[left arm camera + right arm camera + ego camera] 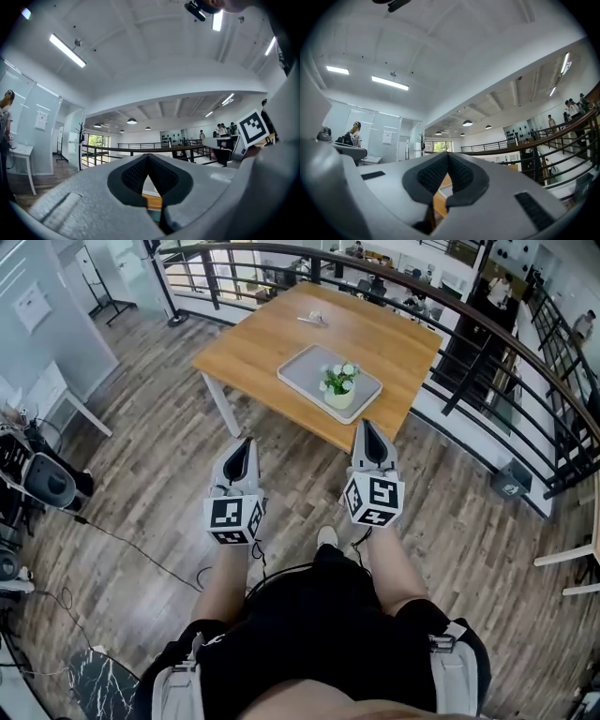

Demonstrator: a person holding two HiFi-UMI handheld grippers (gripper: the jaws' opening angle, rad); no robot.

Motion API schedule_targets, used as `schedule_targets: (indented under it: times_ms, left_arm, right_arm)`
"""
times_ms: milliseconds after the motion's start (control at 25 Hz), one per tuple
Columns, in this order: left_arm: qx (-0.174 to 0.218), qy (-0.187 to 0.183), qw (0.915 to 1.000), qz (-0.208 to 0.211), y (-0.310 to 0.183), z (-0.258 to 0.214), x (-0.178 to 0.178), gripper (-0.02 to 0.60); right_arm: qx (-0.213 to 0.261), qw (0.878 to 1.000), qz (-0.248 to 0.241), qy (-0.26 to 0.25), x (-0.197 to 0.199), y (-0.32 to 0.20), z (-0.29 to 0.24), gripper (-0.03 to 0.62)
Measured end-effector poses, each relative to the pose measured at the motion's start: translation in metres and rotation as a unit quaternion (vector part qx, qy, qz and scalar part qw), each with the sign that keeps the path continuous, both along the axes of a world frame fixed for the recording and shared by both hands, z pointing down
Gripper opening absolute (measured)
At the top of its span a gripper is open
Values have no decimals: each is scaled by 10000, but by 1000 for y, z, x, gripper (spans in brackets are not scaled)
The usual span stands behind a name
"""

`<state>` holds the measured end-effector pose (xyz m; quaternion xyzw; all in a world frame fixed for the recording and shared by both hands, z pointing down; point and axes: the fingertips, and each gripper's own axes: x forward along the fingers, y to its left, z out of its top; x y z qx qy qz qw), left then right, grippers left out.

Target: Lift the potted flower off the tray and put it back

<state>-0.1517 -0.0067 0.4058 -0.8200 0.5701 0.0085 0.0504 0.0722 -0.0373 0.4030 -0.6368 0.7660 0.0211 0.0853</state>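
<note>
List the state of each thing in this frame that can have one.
Potted flower: upright, standing on the tray, nothing touching it.
Tray: lying flat on the table, holding the flower.
Left gripper: shut, empty, apart from the flower.
Right gripper: shut, empty, apart from the flower.

Counter [375, 338] honey-orange wood; tray [302, 369] pale grey; potted flower [339, 388] white, green, cream pot; left hand-held gripper [247, 442] and right hand-held gripper [366, 426] light grey, cubes [234, 518] black-and-white squares; floor [159, 456] grey-brown planks.

Wooden table [272, 343], curved black railing [464, 379], plank floor [141, 474], trailing cable [131, 545]
</note>
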Motion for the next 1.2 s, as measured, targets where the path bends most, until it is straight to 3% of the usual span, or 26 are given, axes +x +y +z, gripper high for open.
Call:
schedule_targets:
  times_ms: [360, 600, 840, 920, 1080, 1200]
  left_arm:
    - [39, 273, 9996, -28, -159, -24, 71, 12]
    - [-181, 342, 9992, 88, -211, -13, 85, 12]
    - [-310, 347, 9985, 294, -251, -8, 86, 11]
    - [-302, 292, 9986, 335, -257, -9, 83, 11]
    - [-369, 289, 9981, 402, -267, -4, 72, 12]
    - [-408, 318, 9980, 365, -274, 0, 62, 12]
  right_arm:
    - [-7, 9998, -176, 100, 52, -159, -23, -2]
    - [-34, 9999, 4, 144, 68, -212, -21, -2]
    - [138, 9994, 148, 276, 58, -245, -28, -2]
    - [242, 9995, 59, 204, 49, -254, -32, 78]
    - [329, 9991, -79, 257, 23, -270, -27, 434]
    - [61, 9988, -75, 487, 9, -285, -7, 525]
